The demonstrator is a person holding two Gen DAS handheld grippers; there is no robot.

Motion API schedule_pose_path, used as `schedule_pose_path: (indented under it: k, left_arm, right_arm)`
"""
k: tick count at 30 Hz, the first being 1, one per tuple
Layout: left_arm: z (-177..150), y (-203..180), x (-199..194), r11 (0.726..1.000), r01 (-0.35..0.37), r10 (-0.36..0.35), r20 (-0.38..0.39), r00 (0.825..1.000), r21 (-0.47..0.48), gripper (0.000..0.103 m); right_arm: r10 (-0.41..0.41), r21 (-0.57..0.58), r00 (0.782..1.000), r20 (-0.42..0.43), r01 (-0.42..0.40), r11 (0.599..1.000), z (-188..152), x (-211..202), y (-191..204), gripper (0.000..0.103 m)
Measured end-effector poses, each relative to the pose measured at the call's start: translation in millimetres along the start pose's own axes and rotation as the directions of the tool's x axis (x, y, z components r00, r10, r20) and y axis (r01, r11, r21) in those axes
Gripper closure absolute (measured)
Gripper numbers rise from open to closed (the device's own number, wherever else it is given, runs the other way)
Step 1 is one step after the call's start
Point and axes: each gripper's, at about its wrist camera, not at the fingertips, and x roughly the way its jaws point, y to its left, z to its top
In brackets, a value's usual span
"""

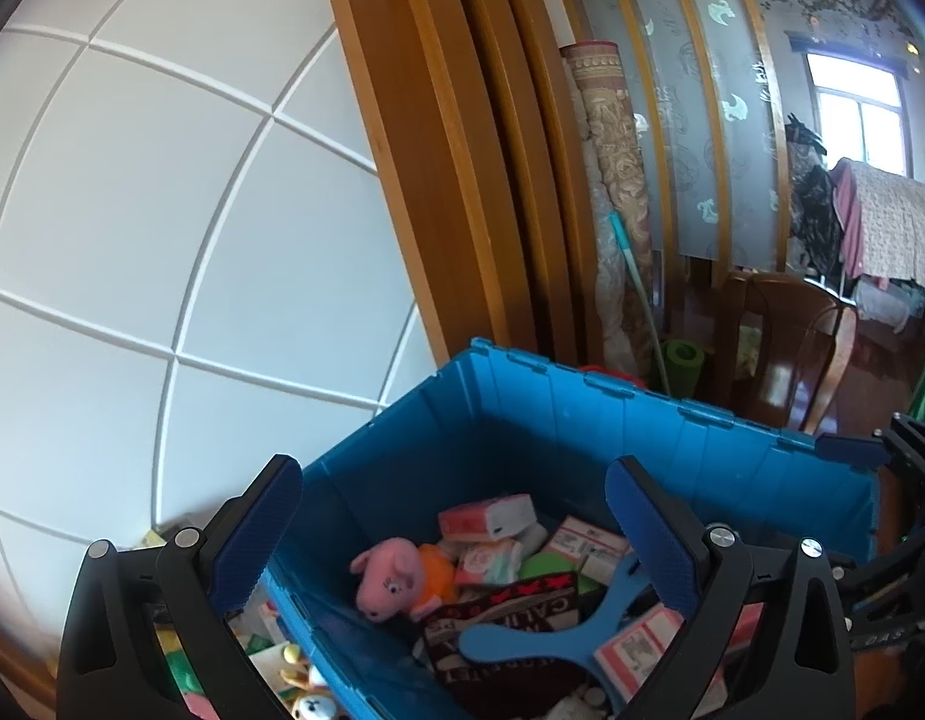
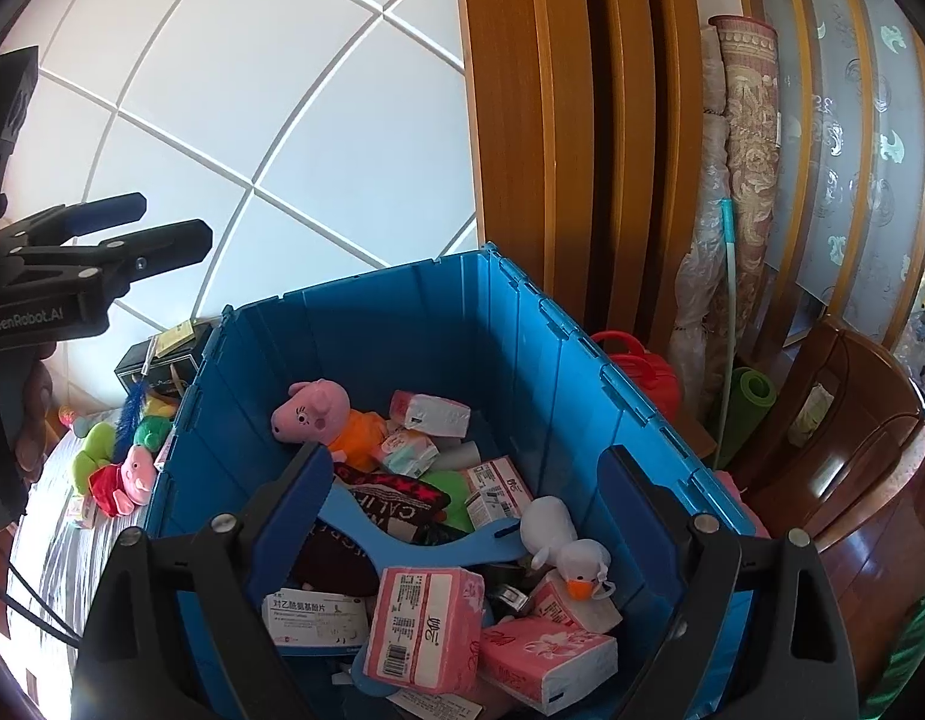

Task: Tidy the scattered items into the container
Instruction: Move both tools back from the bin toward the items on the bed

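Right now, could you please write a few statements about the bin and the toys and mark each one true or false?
1. The blue bin has its lid shut. False: it is open, with items visible inside.
2. A white duck plush lies inside the bin. True.
3. The right tongs grip a pink tissue pack. False: they are open and empty above the bin.
4. A pink pig plush in a red dress lies outside the bin. True.
5. The left tongs are open. True.
6. The pig plush in orange sits on the floor. False: it is in the bin.
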Motion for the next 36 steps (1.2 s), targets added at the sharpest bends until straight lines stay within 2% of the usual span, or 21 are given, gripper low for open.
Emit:
schedule_pose_path:
  k: [10, 16, 22, 30, 36]
  left_arm:
    - [-31, 21, -26, 0.999, -0.022, 0.021, -0.008, 1.0, -0.044, 0.001]
    - [-66, 57, -41, 0.992, -0.07, 0.065, -0.048, 0.997, -0.11, 0.001]
    - [-121, 106, -60, 0.973, -0.135, 0.118, -0.098, 0.988, -0.188, 0.001]
    - [-210, 184, -90, 0.927, -0.205, 0.155, -0.176, 0.972, -0.315, 0.001]
    - [-279, 246, -112, 0.886, -0.3, 0.226, -0.238, 0.945, -0.353, 0.001]
  right_arm:
    - [0.038, -0.032, 0.999, 0.012, -0.037, 0.999, -1, -6, 31, 0.012]
    - [0.085, -0.087, 0.996, 0.009, -0.084, 0.993, 1, -4, 72, 0.012]
    - [0.131, -0.165, 0.991, -0.011, -0.131, 0.978, 0, -4, 132, 0.012]
    - [0.162, -0.262, 0.985, -0.052, -0.17, 0.95, -8, -4, 224, 0.012]
    - [0.178, -0.305, 0.98, -0.089, -0.197, 0.932, -15, -1, 289, 0.012]
